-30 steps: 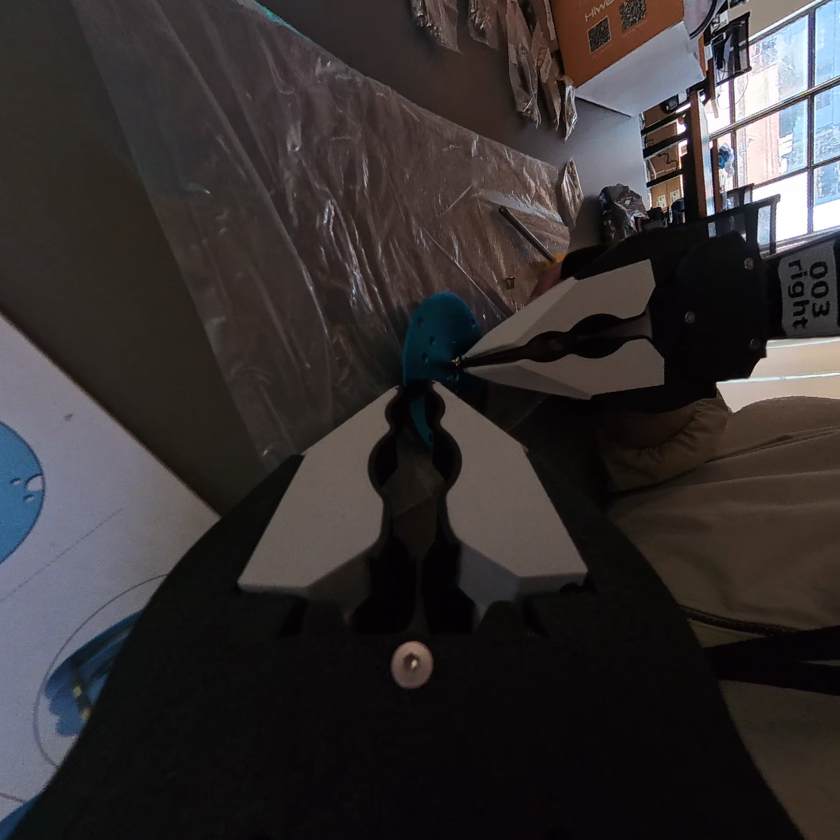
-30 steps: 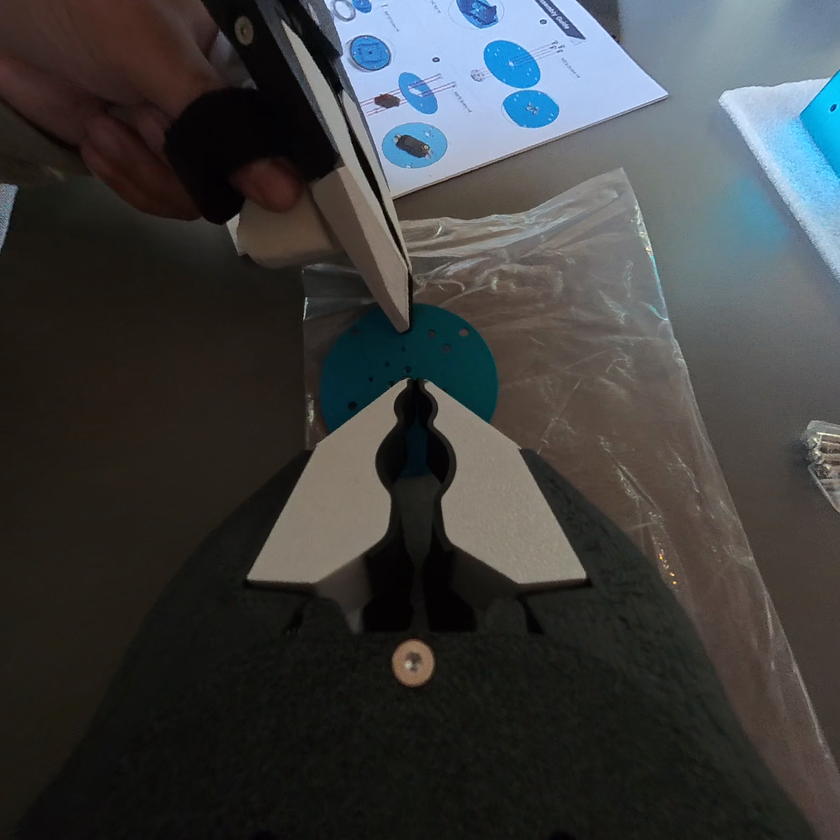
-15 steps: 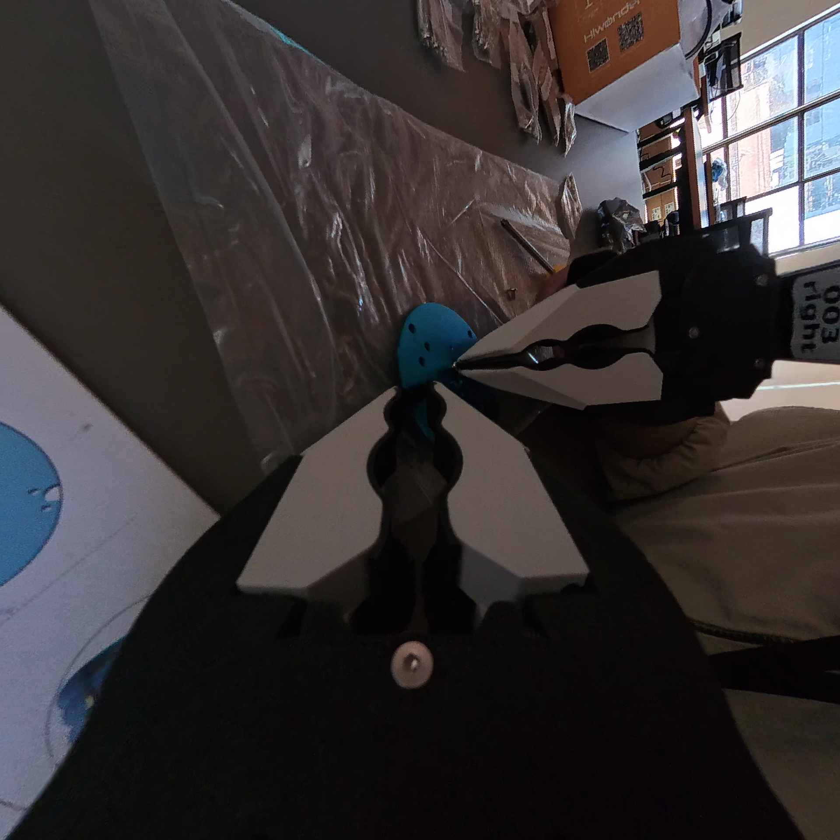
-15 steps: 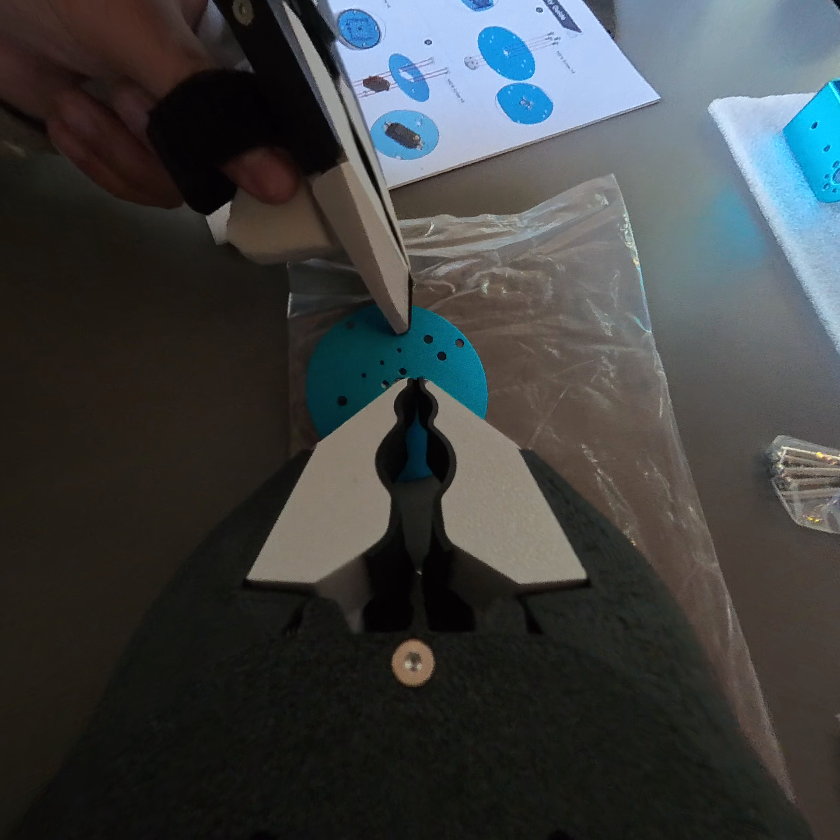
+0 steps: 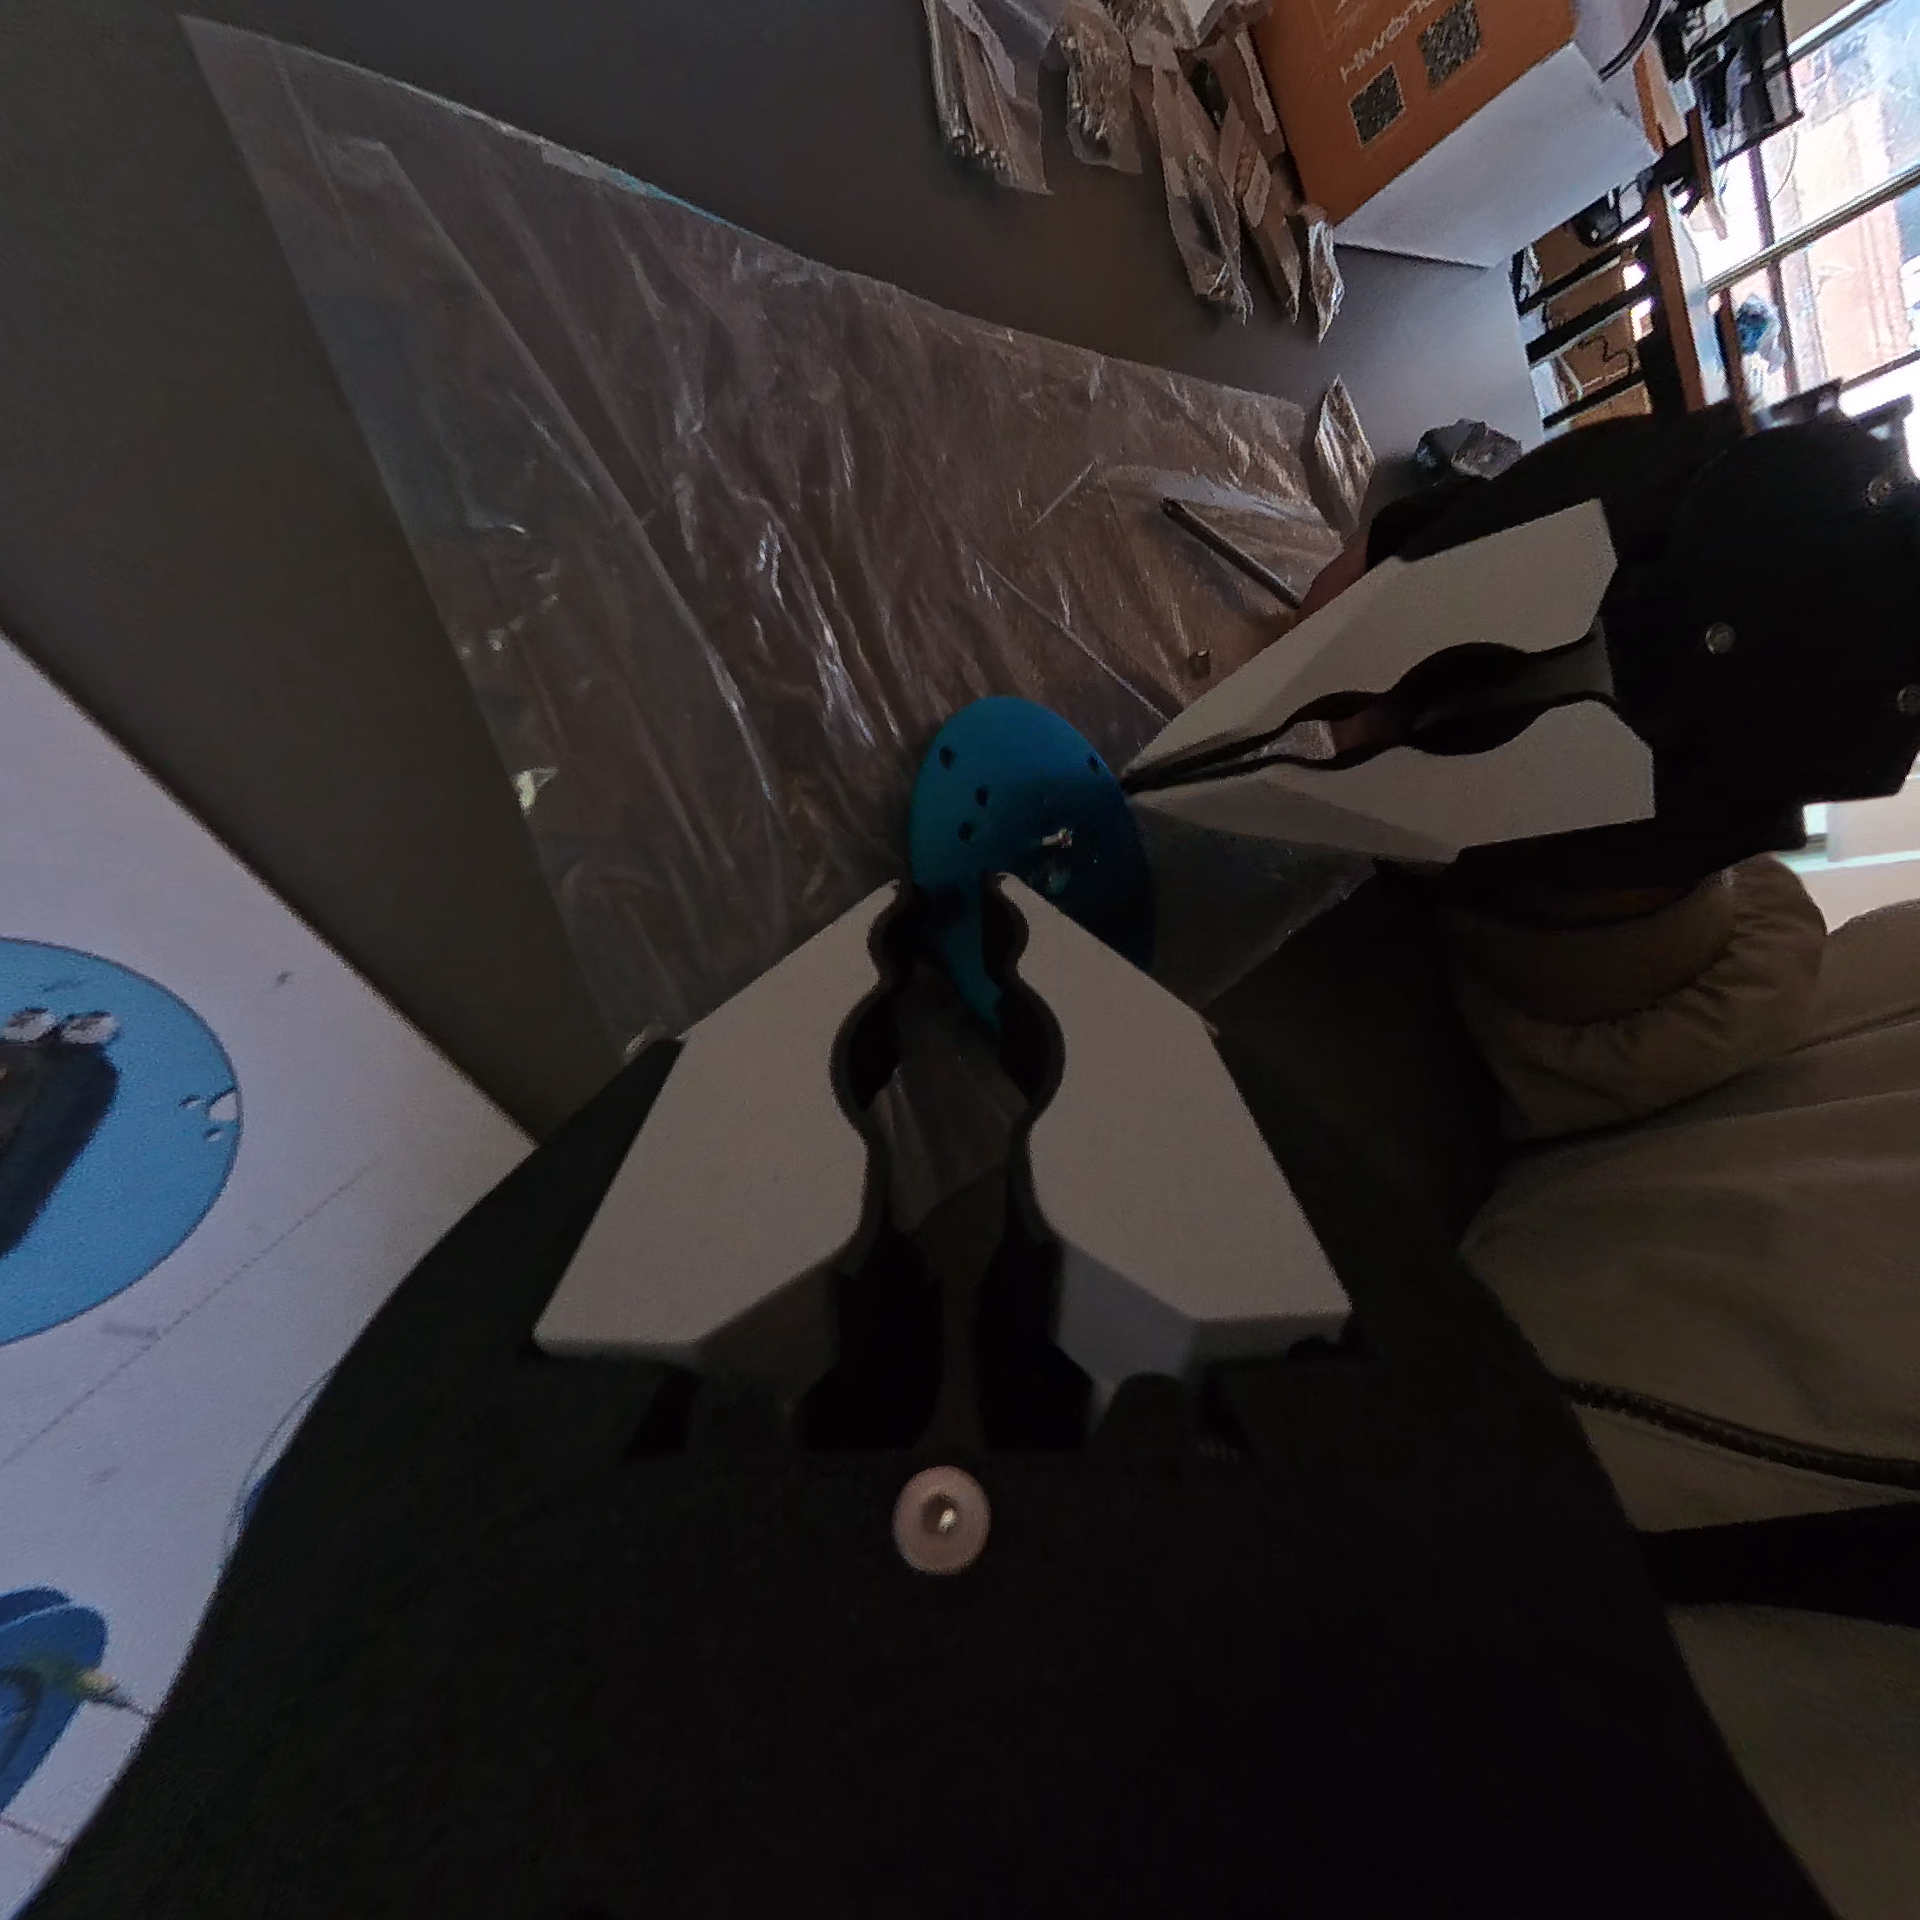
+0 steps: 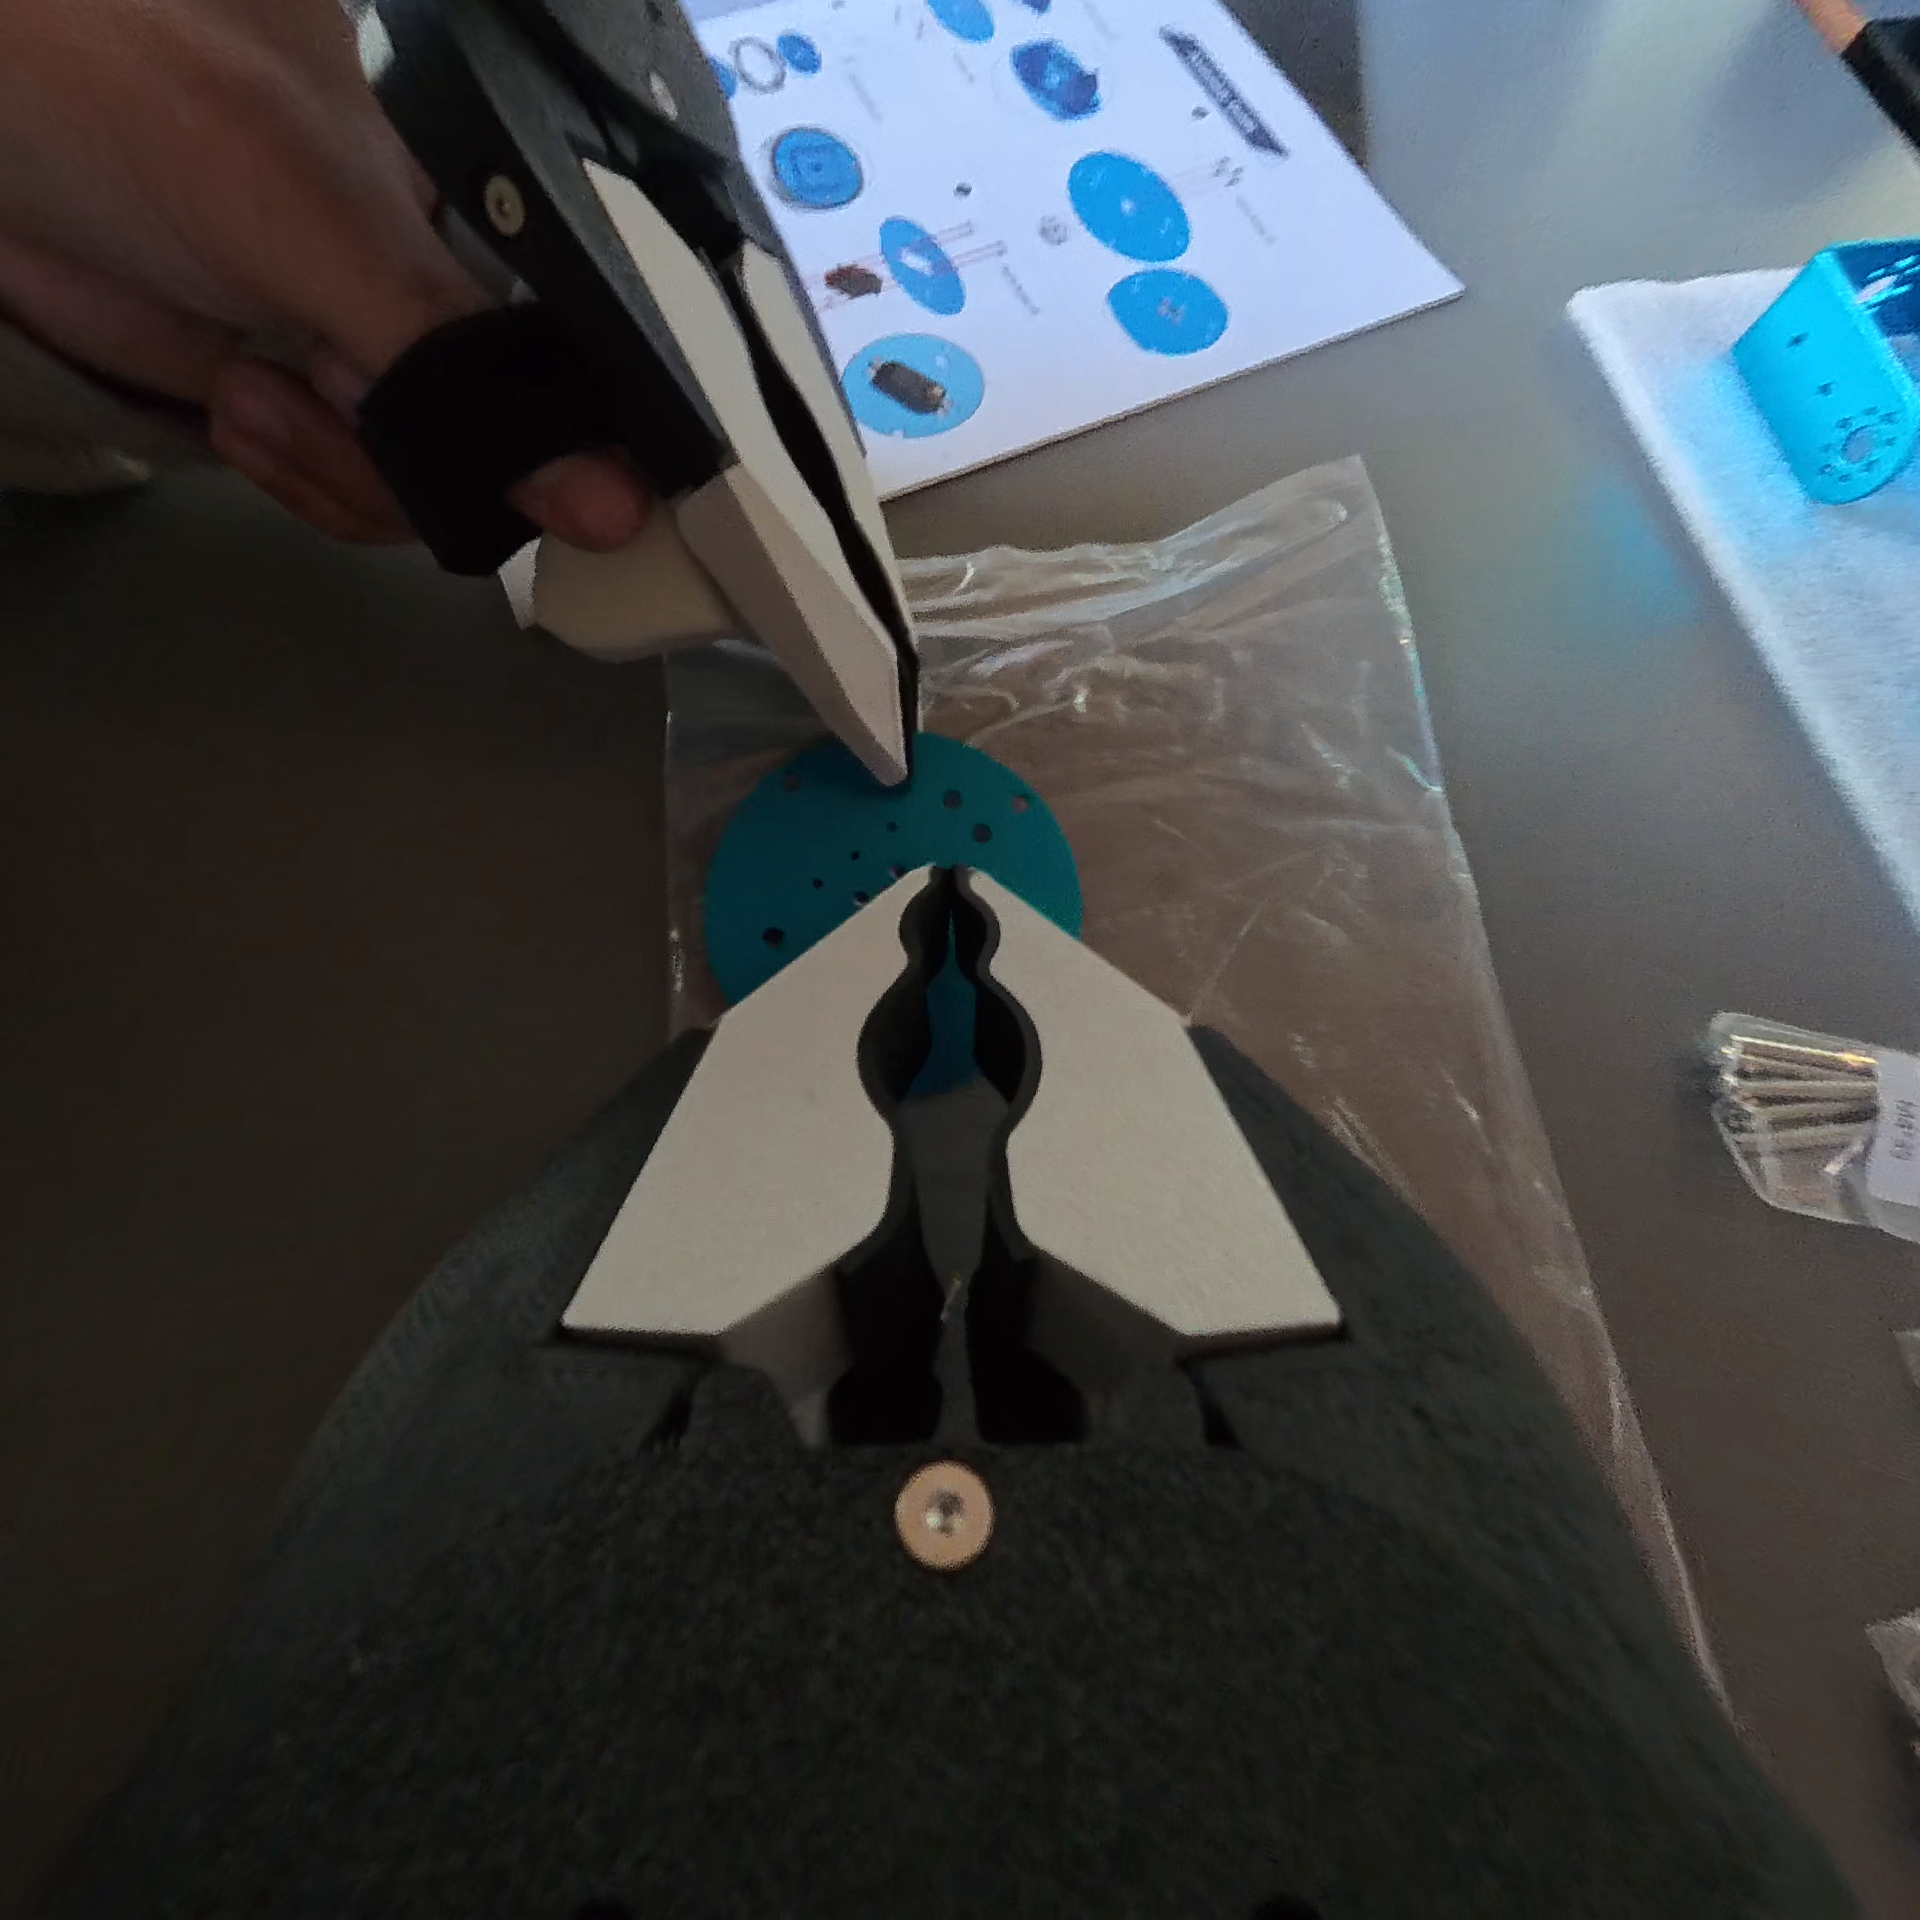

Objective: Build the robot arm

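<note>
While plastic bag (image 6: 1195,810) blurs blue disc (image 6: 831,883), both grippers pinch it closed: left (image 5: 951,904), right (image 6: 948,871).

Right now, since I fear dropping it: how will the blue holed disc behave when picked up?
The blue disc looks thin, flat and unbent, so it is probably stiff and light. Its smooth face may slip from a pinch. The clear bag is wrinkled film, likely floppy.

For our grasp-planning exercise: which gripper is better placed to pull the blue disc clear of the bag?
Probably left: the left gripper has the disc edge between its jaws, while the right gripper seems to pinch only the bag.
</note>
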{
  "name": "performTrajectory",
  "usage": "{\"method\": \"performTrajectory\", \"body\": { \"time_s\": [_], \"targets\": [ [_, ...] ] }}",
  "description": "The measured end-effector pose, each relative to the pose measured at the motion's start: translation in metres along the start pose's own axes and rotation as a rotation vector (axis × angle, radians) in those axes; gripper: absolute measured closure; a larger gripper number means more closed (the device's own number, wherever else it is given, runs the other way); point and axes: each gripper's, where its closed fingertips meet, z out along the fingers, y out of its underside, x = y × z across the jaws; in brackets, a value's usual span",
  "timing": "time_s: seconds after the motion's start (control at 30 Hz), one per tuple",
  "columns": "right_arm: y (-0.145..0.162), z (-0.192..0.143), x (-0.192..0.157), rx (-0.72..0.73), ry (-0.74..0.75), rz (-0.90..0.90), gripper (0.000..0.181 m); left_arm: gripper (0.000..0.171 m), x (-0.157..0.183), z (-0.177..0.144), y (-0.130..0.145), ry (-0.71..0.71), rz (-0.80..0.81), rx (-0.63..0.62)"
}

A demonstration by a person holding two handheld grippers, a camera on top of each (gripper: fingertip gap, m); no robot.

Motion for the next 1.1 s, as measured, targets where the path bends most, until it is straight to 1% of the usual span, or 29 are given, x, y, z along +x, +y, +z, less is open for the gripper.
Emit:
{"method": "performTrajectory", "body": {
  "time_s": [0.07,0.13,0.17,0.23,0.3,0.33,0.4,0.47,0.53,0.63,0.7,0.77,0.87,0.9,0.97,1.03,1.1],
  "targets": [
    [-0.004,-0.01,0.005,0.039,-0.005,0.034,0.181,0.155,-0.001,-0.004,-0.004,0.0,-0.007,0.028],
    [-0.005,-0.024,0.012,0.071,-0.003,0.069,0.181,0.15,-0.004,-0.012,-0.013,-0.025,0.028,0.073],
    [-0.001,-0.032,0.017,0.07,0.011,0.077,0.179,0.15,-0.002,-0.016,-0.018,-0.022,0.059,0.1],
    [0.016,-0.052,0.028,0.03,0.046,0.083,0.172,0.148,0.005,-0.024,-0.023,-0.012,0.157,0.132],
    [0.042,-0.073,0.037,-0.033,0.085,0.106,0.162,0.148,0.008,-0.026,-0.021,-0.039,0.303,0.121],
    [0.054,-0.085,0.042,-0.05,0.116,0.12,0.16,0.148,0.008,-0.026,-0.019,-0.059,0.373,0.117],
    [0.072,-0.108,0.045,-0.032,0.164,0.146,0.155,0.149,0.014,-0.029,-0.021,-0.062,0.462,0.147],
    [0.088,-0.127,0.046,-0.006,0.226,0.17,0.149,0.151,0.026,-0.031,-0.025,-0.015,0.517,0.185],
    [0.106,-0.138,0.047,-0.015,0.297,0.188,0.142,0.15,0.033,-0.027,-0.019,0.019,0.571,0.151],
    [0.123,-0.141,0.041,-0.03,0.327,0.226,0.14,0.15,0.039,-0.019,-0.011,0.034,0.651,0.111],
    [0.133,-0.14,0.04,-0.054,0.347,0.236,0.139,0.15,0.047,-0.016,-0.01,0.061,0.679,0.106],
    [0.135,-0.137,0.038,-0.055,0.349,0.234,0.141,0.151,0.056,-0.016,-0.011,0.076,0.726,0.113],
    [0.136,-0.137,0.042,-0.078,0.401,0.195,0.16,0.15,0.064,-0.012,-0.015,0.053,0.86,0.099],
    [0.136,-0.137,0.042,-0.087,0.414,0.173,0.164,0.15,0.066,-0.01,-0.017,0.033,0.915,0.097],
    [0.134,-0.138,0.044,-0.092,0.437,0.144,0.164,0.149,0.068,-0.004,-0.02,-0.009,1.028,0.08],
    [0.124,-0.141,0.045,-0.087,0.428,0.142,0.164,0.144,0.071,0.004,-0.026,-0.083,1.135,0.07],
    [0.101,-0.144,0.036,-0.061,0.342,0.136,0.164,0.141,0.074,0.013,-0.03,-0.175,1.282,0.048]
  ]
}}
